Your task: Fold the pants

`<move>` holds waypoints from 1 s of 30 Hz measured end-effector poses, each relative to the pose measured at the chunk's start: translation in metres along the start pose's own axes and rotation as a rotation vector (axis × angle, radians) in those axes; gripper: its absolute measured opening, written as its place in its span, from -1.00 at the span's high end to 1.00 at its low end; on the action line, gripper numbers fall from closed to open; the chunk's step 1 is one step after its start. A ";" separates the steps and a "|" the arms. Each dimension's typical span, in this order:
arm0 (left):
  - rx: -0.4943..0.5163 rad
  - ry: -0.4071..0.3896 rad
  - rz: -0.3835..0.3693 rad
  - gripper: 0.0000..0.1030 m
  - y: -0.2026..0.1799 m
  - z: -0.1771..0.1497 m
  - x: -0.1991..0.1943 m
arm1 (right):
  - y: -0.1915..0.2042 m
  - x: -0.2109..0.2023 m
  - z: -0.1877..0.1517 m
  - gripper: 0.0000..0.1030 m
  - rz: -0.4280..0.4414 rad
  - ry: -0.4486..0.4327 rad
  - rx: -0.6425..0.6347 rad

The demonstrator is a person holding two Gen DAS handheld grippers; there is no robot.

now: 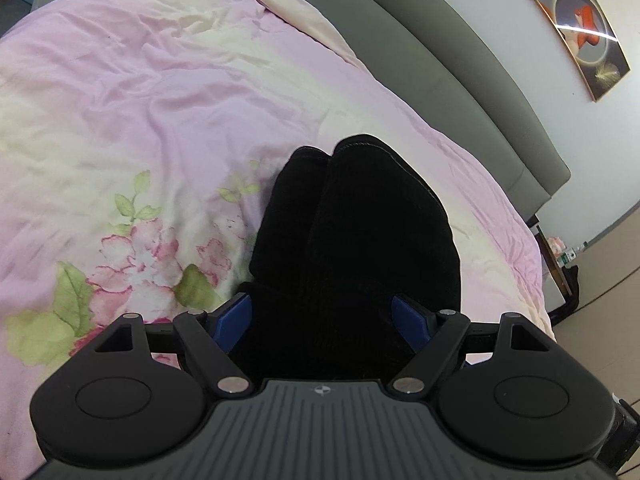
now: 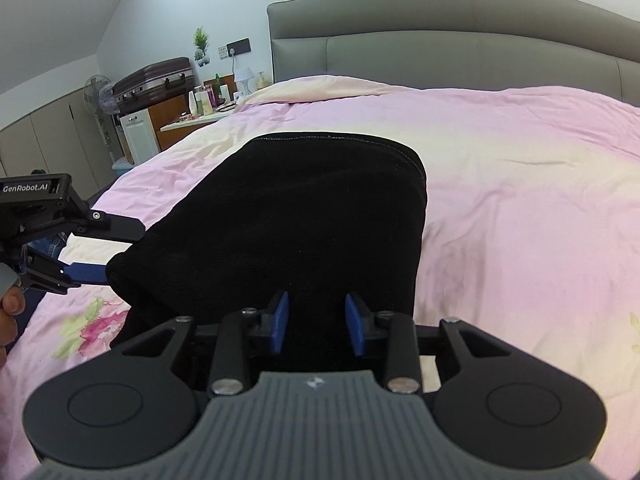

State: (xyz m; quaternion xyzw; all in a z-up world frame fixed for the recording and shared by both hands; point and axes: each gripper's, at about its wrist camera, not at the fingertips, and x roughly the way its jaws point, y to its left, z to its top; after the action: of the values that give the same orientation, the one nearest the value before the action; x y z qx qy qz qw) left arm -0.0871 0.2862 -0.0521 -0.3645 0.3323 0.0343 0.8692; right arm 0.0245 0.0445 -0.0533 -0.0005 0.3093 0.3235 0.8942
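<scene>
Both hand-held grippers — left [image 1: 322,320] and right [image 2: 316,322] — sit spread around the black pants [image 2: 300,216] bunched on the bed [image 2: 520,200], so a shallow pinch could drop 1 layer and wreck the fold.

Black pants [image 2: 304,216] on pink floral duvet [image 1: 132,120] (grey headboard [image 2: 460,44]).
</scene>
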 end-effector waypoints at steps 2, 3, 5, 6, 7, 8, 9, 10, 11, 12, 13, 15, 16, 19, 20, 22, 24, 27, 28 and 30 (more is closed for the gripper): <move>0.009 0.028 -0.025 -0.82 -0.005 -0.004 0.006 | -0.001 0.000 0.000 0.43 -0.002 -0.003 0.012; 0.003 0.040 -0.043 -0.82 -0.006 -0.006 0.010 | -0.001 0.000 0.000 0.43 -0.004 -0.003 0.014; -0.016 0.051 -0.082 -0.83 -0.008 -0.009 0.018 | 0.001 0.000 0.000 0.43 -0.011 -0.004 0.011; -0.015 0.032 -0.089 -0.83 -0.009 -0.010 0.020 | 0.002 -0.001 0.000 0.43 -0.015 -0.003 0.009; -0.013 0.019 -0.097 -0.75 -0.009 -0.009 0.023 | 0.003 -0.002 0.000 0.43 -0.018 -0.005 0.009; -0.024 0.015 -0.098 -0.45 -0.007 -0.008 0.026 | 0.003 -0.002 0.001 0.43 -0.021 -0.005 0.013; -0.049 0.020 -0.085 -0.27 -0.004 -0.005 0.029 | 0.003 -0.003 0.000 0.43 -0.023 -0.005 0.020; -0.080 0.026 -0.081 -0.01 0.001 -0.003 0.031 | 0.001 -0.004 0.000 0.43 -0.021 -0.005 0.030; -0.110 0.027 -0.096 0.08 0.007 -0.002 0.032 | 0.000 -0.005 0.000 0.43 -0.015 -0.004 0.041; -0.137 0.027 -0.121 0.14 0.012 -0.002 0.031 | -0.001 -0.006 0.000 0.43 -0.009 -0.005 0.048; -0.147 0.026 -0.136 0.21 0.015 -0.003 0.030 | -0.002 -0.008 0.000 0.42 -0.003 -0.006 0.054; -0.131 0.011 -0.146 0.31 0.014 -0.005 0.026 | -0.004 -0.011 -0.001 0.41 0.006 -0.006 0.060; -0.111 0.000 -0.161 0.35 0.011 -0.006 0.024 | -0.005 -0.012 -0.002 0.39 0.008 -0.008 0.066; -0.085 -0.036 -0.276 0.39 0.001 0.000 0.008 | -0.008 -0.017 -0.001 0.39 0.014 -0.023 0.097; -0.082 -0.057 -0.320 0.41 -0.002 0.004 0.000 | -0.009 -0.020 0.001 0.39 0.030 -0.034 0.111; -0.051 -0.117 -0.366 0.41 -0.010 0.010 -0.019 | -0.008 -0.027 0.006 0.39 0.074 -0.064 0.122; -0.035 -0.176 -0.369 0.41 -0.009 0.015 -0.035 | -0.002 -0.033 0.012 0.37 0.106 -0.090 0.098; -0.083 -0.166 -0.272 0.41 0.013 0.018 -0.034 | 0.009 -0.034 0.022 0.30 0.128 -0.093 0.056; -0.091 -0.110 -0.184 0.41 0.023 0.018 -0.023 | 0.012 -0.031 0.025 0.30 0.127 -0.087 0.045; -0.104 0.023 -0.030 0.39 0.041 0.007 0.008 | 0.016 -0.025 0.026 0.30 0.124 -0.074 0.041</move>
State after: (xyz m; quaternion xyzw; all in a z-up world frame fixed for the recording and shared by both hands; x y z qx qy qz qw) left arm -0.0893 0.3192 -0.0779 -0.4145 0.3348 0.0344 0.8455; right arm 0.0150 0.0480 -0.0154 0.0490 0.2818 0.3719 0.8831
